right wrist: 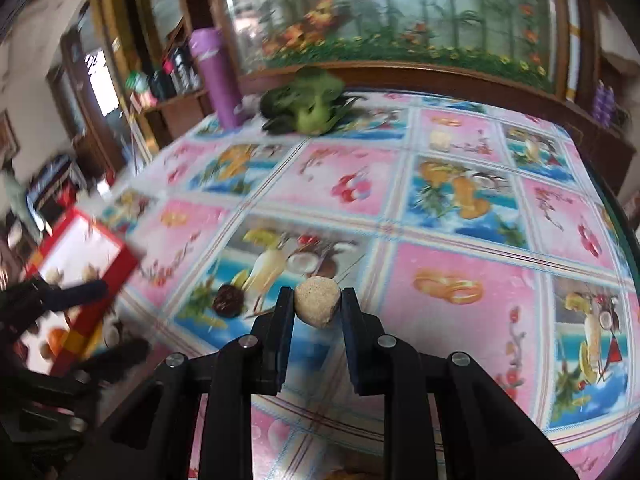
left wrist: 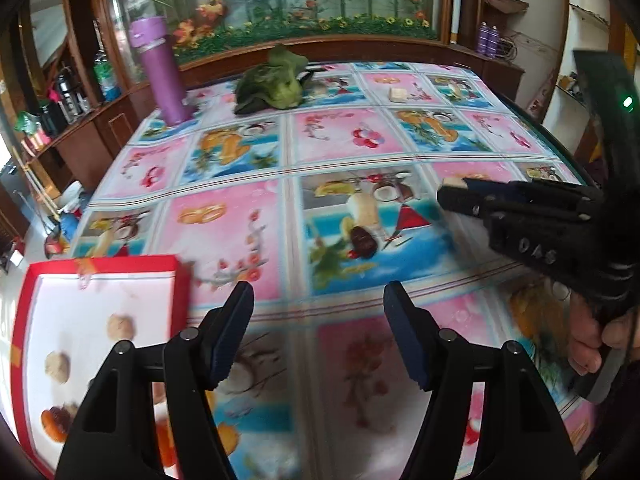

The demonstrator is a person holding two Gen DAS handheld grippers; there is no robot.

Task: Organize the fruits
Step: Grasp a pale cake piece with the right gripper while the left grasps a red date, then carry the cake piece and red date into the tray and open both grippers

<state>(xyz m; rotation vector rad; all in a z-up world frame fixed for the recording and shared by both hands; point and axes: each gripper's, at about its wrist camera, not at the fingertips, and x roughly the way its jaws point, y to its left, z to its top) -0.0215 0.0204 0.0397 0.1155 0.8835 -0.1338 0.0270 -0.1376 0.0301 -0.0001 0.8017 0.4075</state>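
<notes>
Writing shows only as blurred embossed letters on the right gripper (right wrist: pixel 317 300), which clamps a tan round fruit (right wrist: pixel 317 306) above the tablecloth (right wrist: pixel 460 264). The left gripper (left wrist: pixel 319 334) gapes empty beside the red tray (left wrist: pixel 24 320) holding similar fruits (left wrist: pixel 121 327).

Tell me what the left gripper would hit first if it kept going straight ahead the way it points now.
Probably nothing soon: the left gripper, jaws open, aims across bare tablecloth. The leafy green vegetable at the far edge lies roughly in that line; depth is unclear. The red tray sits off to its left.
</notes>
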